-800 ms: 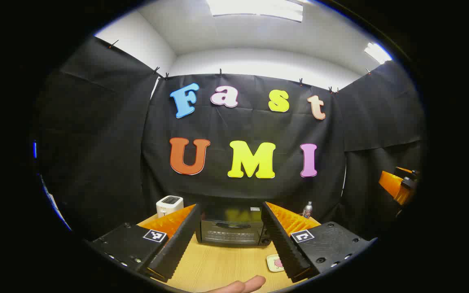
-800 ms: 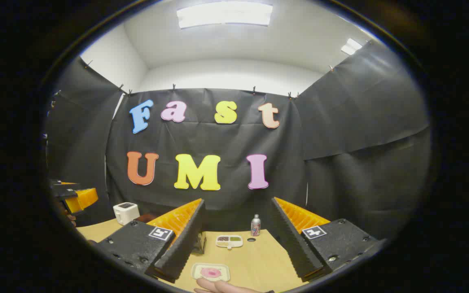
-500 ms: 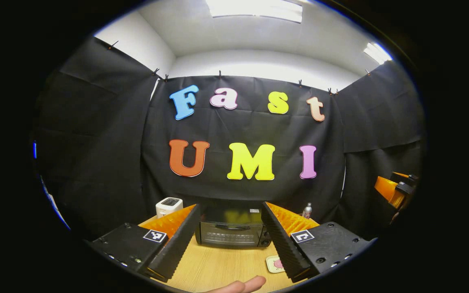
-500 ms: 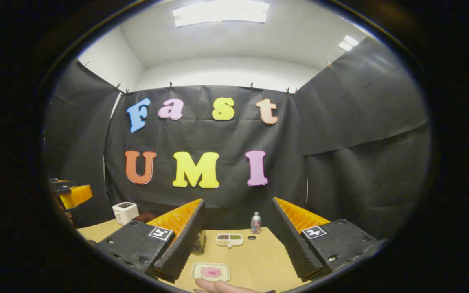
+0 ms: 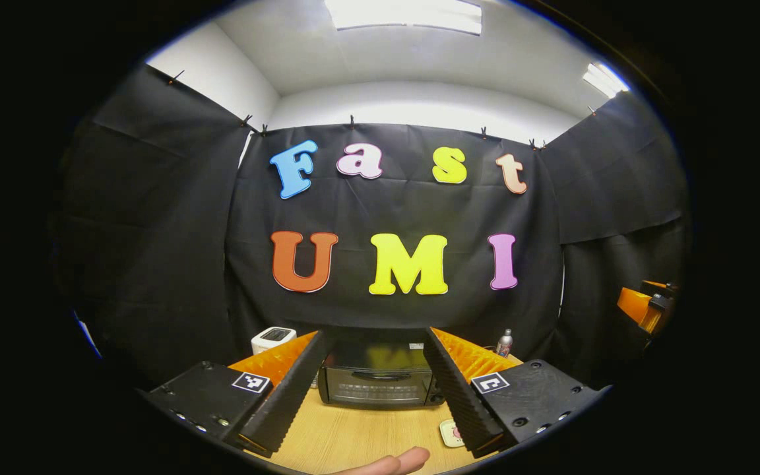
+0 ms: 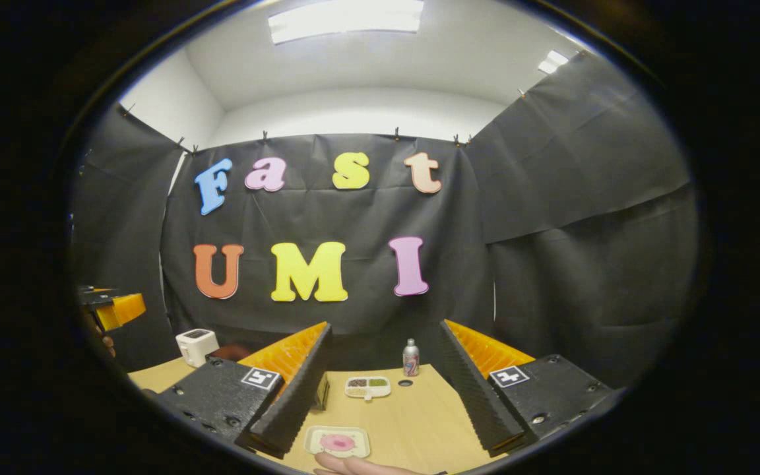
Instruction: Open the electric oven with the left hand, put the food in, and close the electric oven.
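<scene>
A: Start at the left hand-held gripper (image 5: 373,389). How does it stand?

B: Its two black ribbed fingers with orange backs are spread wide and hold nothing. It hangs above the light wooden bench (image 5: 353,432), well back from the black electric oven with a glass door (image 5: 379,377). The oven sits between the fingers in the left gripper view, its door closed, its handle running along the top of the door.

A: And room around the oven?

B: Bare bench lies in front of the door, right up to the near edge. A white boxy toaster (image 5: 272,339) stands to the oven's left near the bench's back edge, apart from it. A small silver bottle (image 5: 504,343) stands to its right at the back.

A: The right hand-held gripper (image 6: 380,396)?

B: Also spread wide, empty, above the bench. Between its fingers, near the front edge, lies a pale rectangular tray with a pink piece of food (image 6: 338,441) on it. Farther back lies a white divided dish with dark and green fillings (image 6: 367,386), and just beside it the bottle, near the far edge. Open bench separates tray and dish.

A: Anything at the near edge?

B: A fingertip (image 5: 406,460) shows low in the left gripper view.
</scene>
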Demonstrator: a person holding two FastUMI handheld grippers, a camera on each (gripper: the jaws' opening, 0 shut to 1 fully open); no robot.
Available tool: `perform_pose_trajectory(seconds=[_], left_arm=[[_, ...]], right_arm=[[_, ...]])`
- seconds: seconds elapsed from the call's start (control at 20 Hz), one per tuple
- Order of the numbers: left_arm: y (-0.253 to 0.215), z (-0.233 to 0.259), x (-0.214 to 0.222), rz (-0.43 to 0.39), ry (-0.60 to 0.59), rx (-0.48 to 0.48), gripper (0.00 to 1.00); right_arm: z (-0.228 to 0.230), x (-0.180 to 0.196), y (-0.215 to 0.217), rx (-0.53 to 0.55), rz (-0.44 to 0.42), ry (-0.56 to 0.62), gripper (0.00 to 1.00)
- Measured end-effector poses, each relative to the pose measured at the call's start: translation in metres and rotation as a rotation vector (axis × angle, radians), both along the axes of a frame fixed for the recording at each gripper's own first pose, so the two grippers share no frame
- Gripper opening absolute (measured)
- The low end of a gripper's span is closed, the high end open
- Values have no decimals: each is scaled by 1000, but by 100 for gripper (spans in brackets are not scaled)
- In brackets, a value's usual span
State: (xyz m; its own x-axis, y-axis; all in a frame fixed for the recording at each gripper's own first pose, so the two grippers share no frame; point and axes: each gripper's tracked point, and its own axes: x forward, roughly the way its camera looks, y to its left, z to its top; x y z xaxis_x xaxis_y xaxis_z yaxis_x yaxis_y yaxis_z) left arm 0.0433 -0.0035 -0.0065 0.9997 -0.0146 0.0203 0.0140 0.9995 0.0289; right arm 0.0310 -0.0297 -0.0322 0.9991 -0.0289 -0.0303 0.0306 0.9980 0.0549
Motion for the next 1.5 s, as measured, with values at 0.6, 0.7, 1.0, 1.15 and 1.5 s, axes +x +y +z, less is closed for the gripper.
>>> perform_pose_trajectory(seconds=[0.6, 0.7, 1.0, 1.15, 1.5], left_arm=[[-40, -98, 152, -88, 89, 69, 95], [-42, -122, 179, -89, 128, 62, 95], [-31, -209, 236, -45, 322, 9, 96], [-24, -237, 248, -28, 396, 26, 95], [-19, -255, 255, -27, 440, 58, 95]], right_arm=[[-21, 32, -33, -20, -11, -5, 96], [-21, 34, -39, -41, -15, -22, 96], [-15, 32, -51, -76, 3, -79, 96], [-18, 29, -45, -80, 38, -87, 96], [-22, 22, -40, -44, 57, -67, 96]])
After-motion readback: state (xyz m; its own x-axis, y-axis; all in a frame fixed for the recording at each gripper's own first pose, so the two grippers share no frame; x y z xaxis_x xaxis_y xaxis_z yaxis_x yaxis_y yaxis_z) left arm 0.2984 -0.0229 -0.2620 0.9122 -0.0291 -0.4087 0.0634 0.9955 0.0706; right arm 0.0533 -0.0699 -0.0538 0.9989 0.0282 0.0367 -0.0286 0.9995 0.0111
